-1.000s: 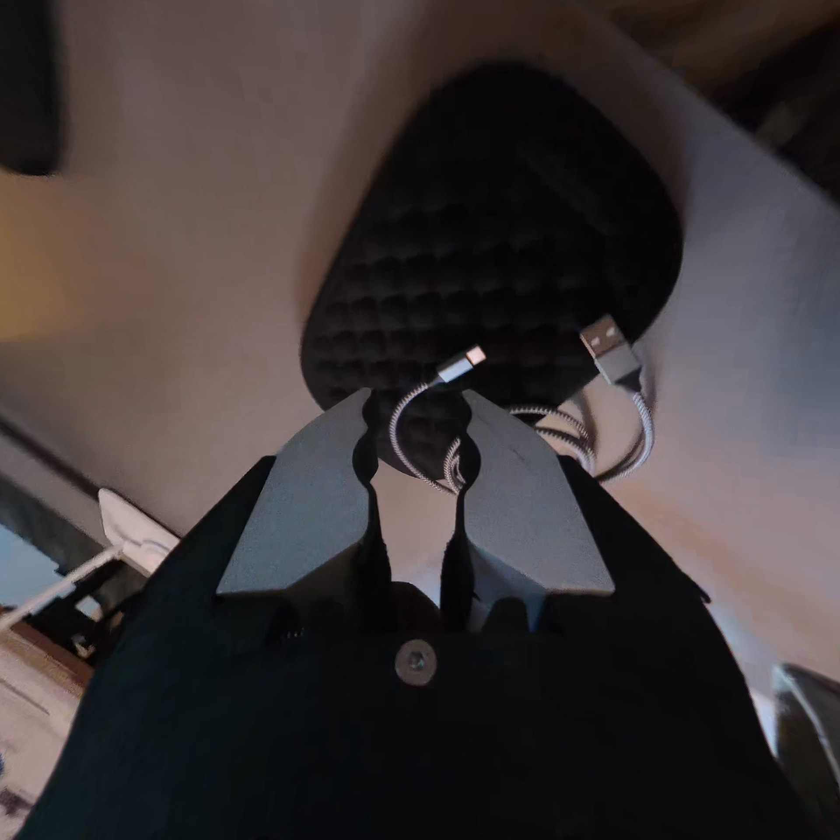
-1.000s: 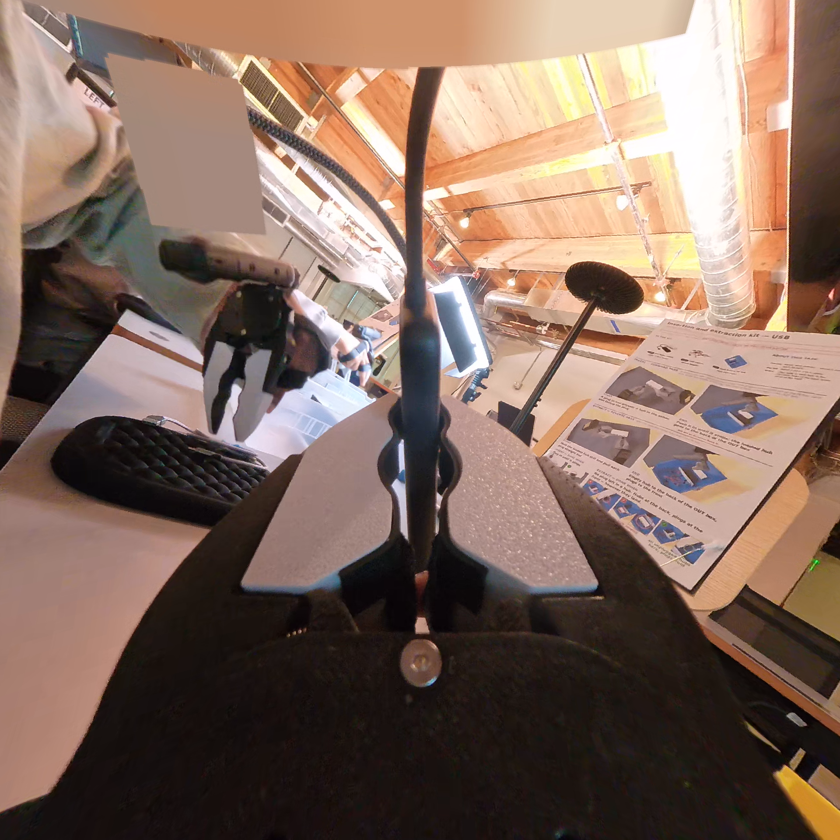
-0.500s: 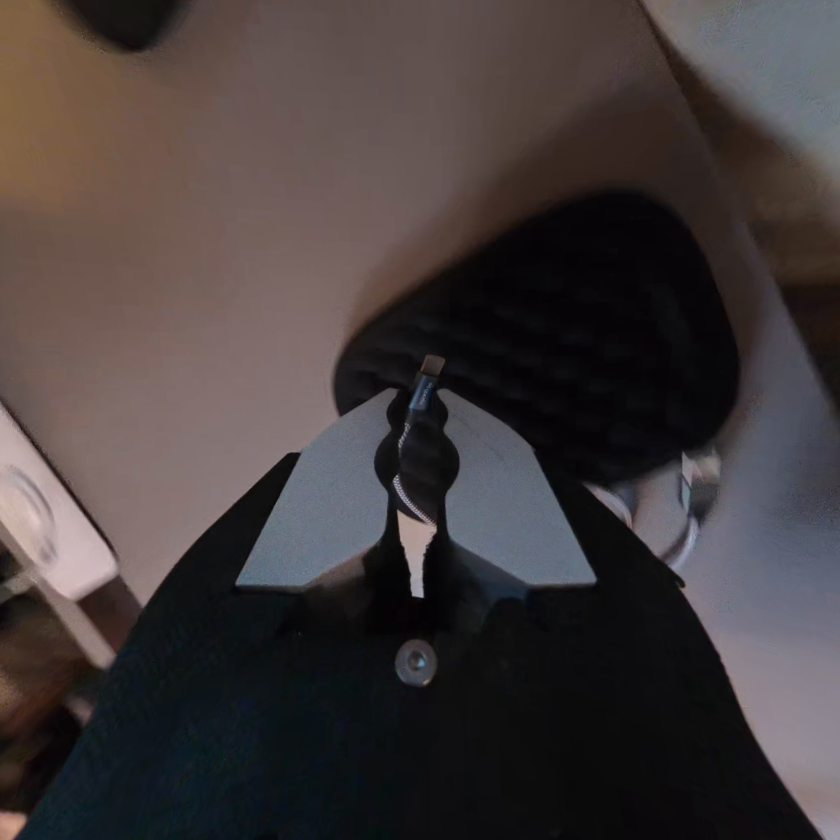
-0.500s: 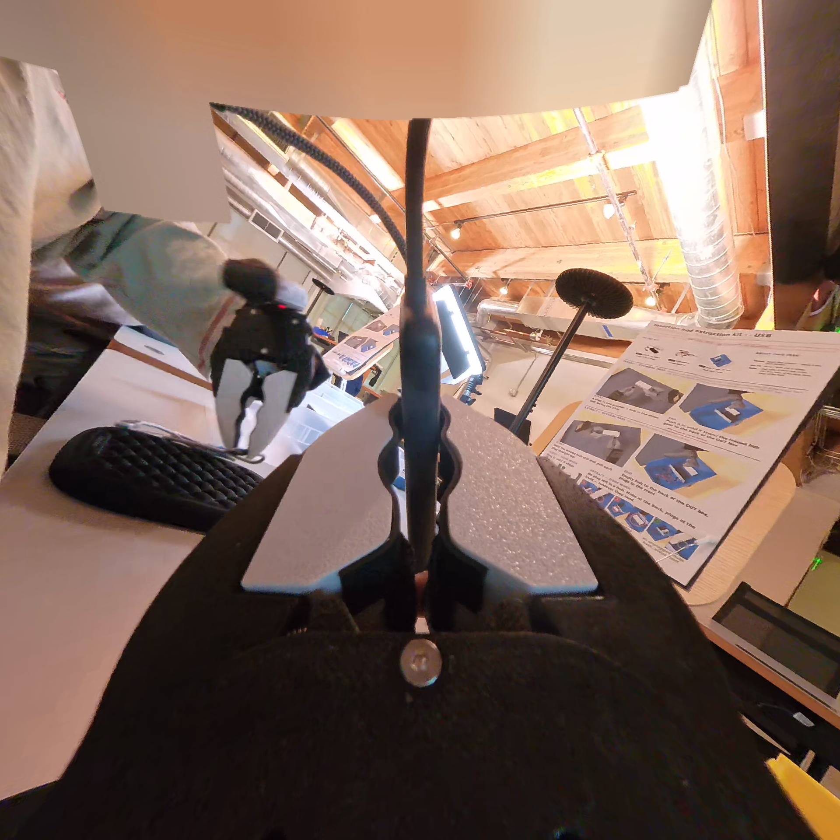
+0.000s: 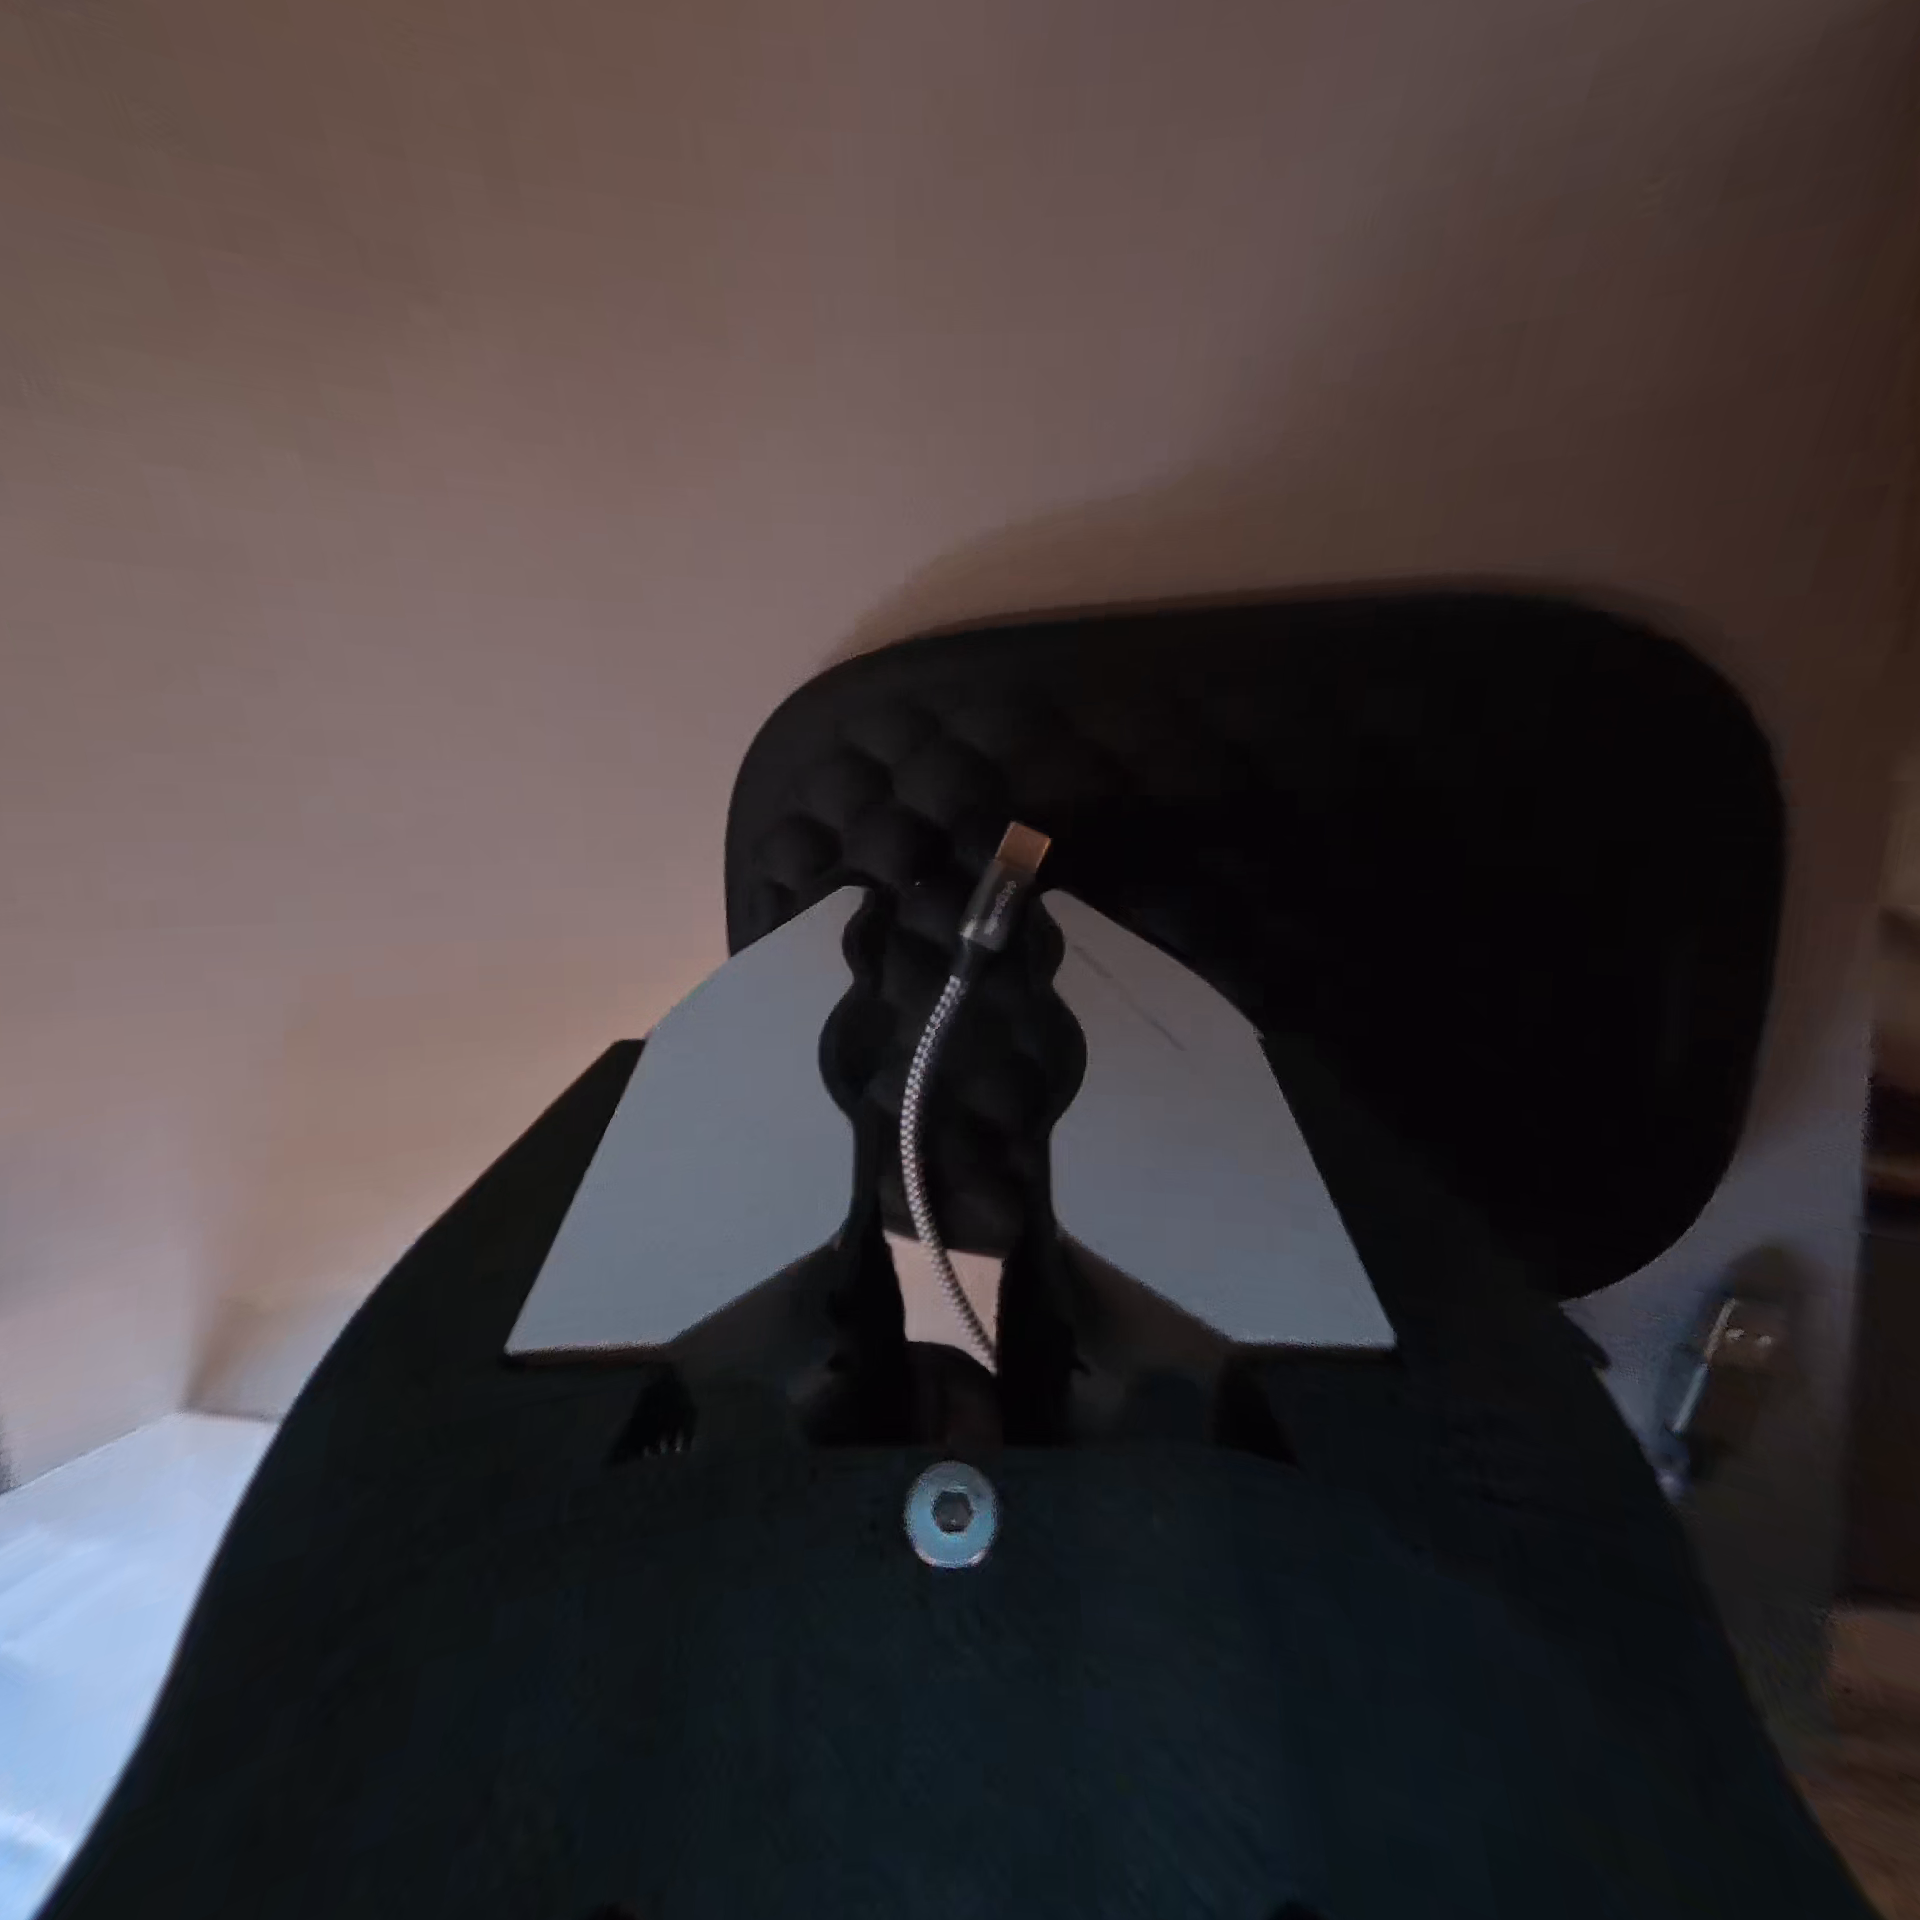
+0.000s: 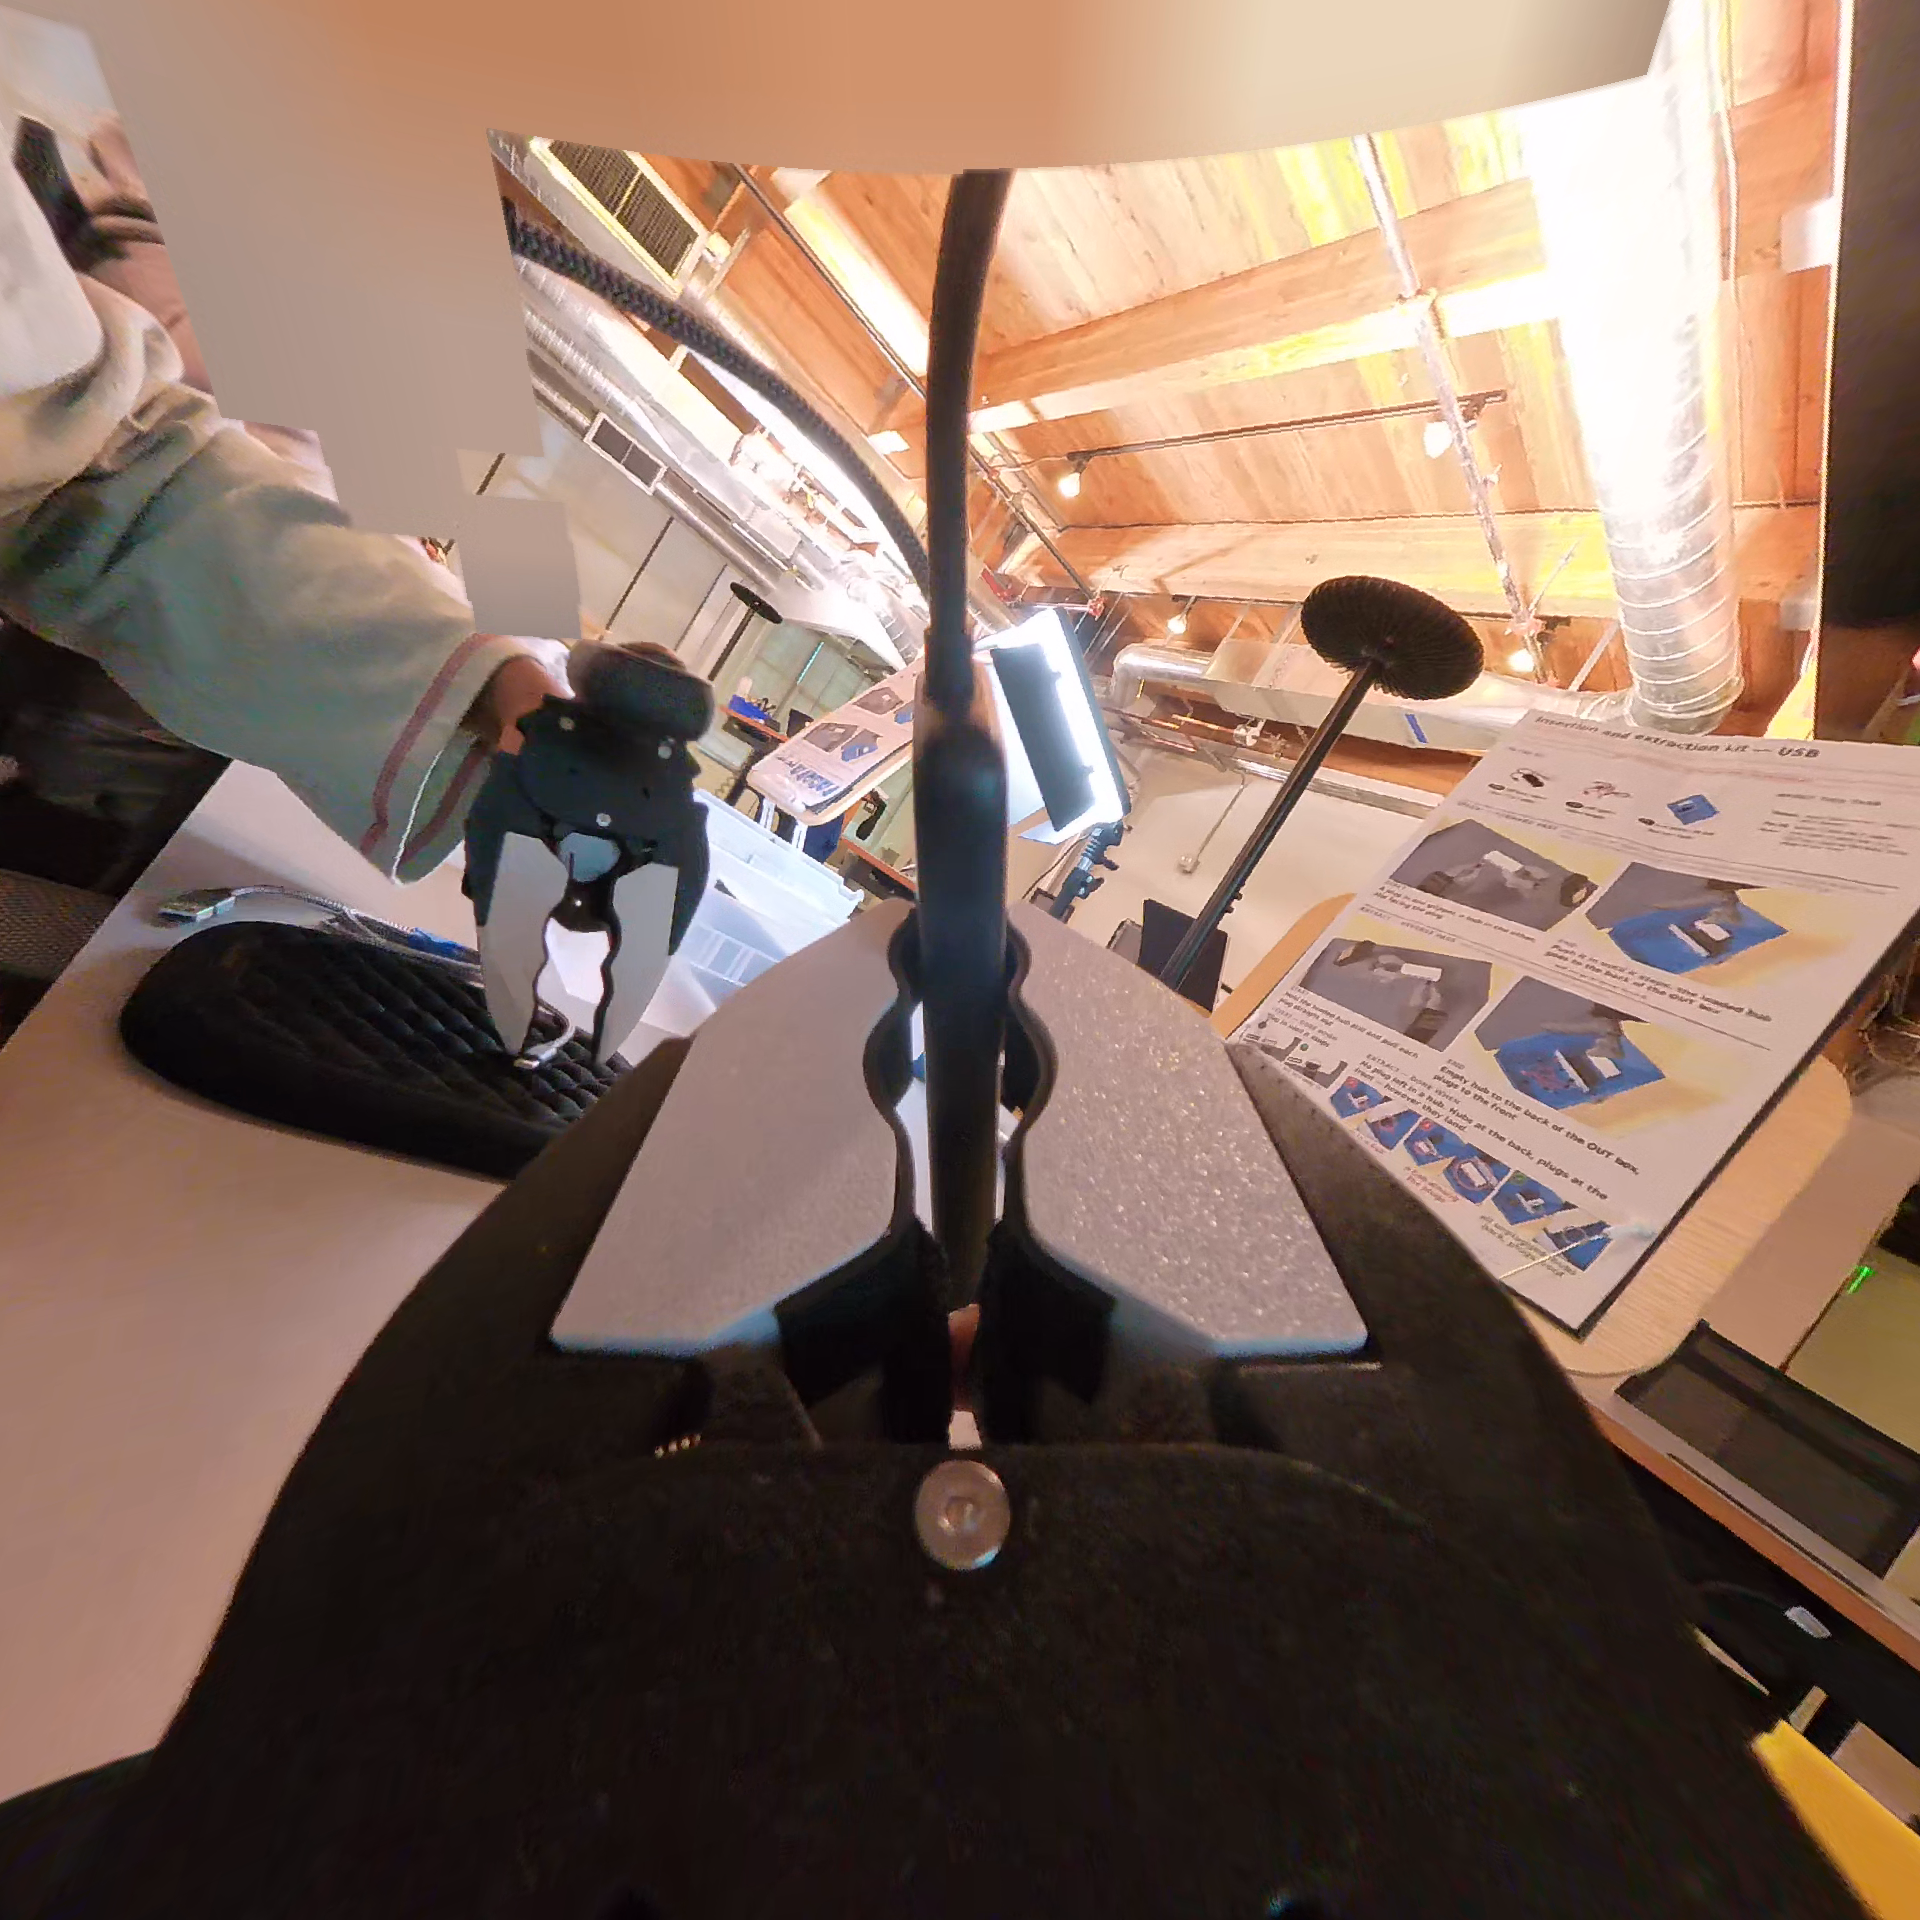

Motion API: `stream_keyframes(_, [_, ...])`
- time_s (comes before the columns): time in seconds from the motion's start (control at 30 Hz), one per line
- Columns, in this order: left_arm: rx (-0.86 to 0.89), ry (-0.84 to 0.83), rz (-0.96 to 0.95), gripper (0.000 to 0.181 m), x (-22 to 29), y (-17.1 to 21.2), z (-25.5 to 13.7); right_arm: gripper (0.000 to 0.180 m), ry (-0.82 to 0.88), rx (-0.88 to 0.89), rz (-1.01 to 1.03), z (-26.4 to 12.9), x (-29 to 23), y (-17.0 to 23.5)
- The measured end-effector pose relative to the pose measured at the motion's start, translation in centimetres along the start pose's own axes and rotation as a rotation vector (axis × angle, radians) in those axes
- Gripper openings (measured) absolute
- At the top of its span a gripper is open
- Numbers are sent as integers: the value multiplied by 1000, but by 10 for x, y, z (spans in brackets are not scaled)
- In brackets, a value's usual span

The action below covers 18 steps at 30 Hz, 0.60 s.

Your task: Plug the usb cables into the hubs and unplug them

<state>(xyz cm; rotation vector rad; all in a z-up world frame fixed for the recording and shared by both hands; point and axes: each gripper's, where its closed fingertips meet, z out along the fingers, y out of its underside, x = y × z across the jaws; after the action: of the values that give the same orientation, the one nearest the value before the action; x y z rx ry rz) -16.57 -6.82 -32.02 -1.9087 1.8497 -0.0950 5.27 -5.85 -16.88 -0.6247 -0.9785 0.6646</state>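
Note:
A silver braided USB cable (image 5: 935, 1049) runs up between the fingers of my left gripper (image 5: 954, 894). Its small plug (image 5: 1023, 844) sticks out past the fingertips, over a black quilted pad (image 5: 1351, 883). The jaws stand apart, wider than the cable. In the right wrist view this left gripper (image 6: 559, 1044) points down with its tips on the pad (image 6: 312, 1029). The cable's larger silver plug (image 6: 192, 906) lies beyond the pad. My right gripper (image 6: 956, 940) is shut on an upright black cable (image 6: 951, 520). That cable's top end is hidden by a blurred patch.
The pad lies on a white table (image 6: 156, 1299). A person's sleeve (image 6: 260, 644) reaches in from the left. An instruction sheet on a board (image 6: 1610, 987) leans at the right, with a dark flat device (image 6: 1766, 1455) below it. Clear plastic bins (image 6: 769, 894) stand behind.
My left gripper came down over the pad and closed in around the braided cable's small plug end. Its jaws now stand a little wider than half a second ago. My right gripper keeps hold of the black cable.

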Motion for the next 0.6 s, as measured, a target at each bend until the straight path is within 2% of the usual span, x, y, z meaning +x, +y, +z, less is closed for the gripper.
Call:
stream_keyframes(0.17, [-24, -42, 176, 30, 4, 12, -6, 12, -7, -5, 3, 1, -1, 2])
stream_keyframes(0.27, [14, -36, 222, 25, 4, 12, -8, 12, -9, -3, 6, 3, -2, 2])
stream_keyframes(0.37, [0, -62, 355, 21, -2, 19, -11, 12, -12, -5, 4, 4, -2, 1])
stream_keyframes(0.5, [96, 33, 430, 20, 11, 12, -11, 12, -13, -6, 8, 4, -3, 2])
stream_keyframes(0.6, [101, 21, 498, 18, 9, 9, -7, 12, -14, -9, 10, 4, -3, 4])
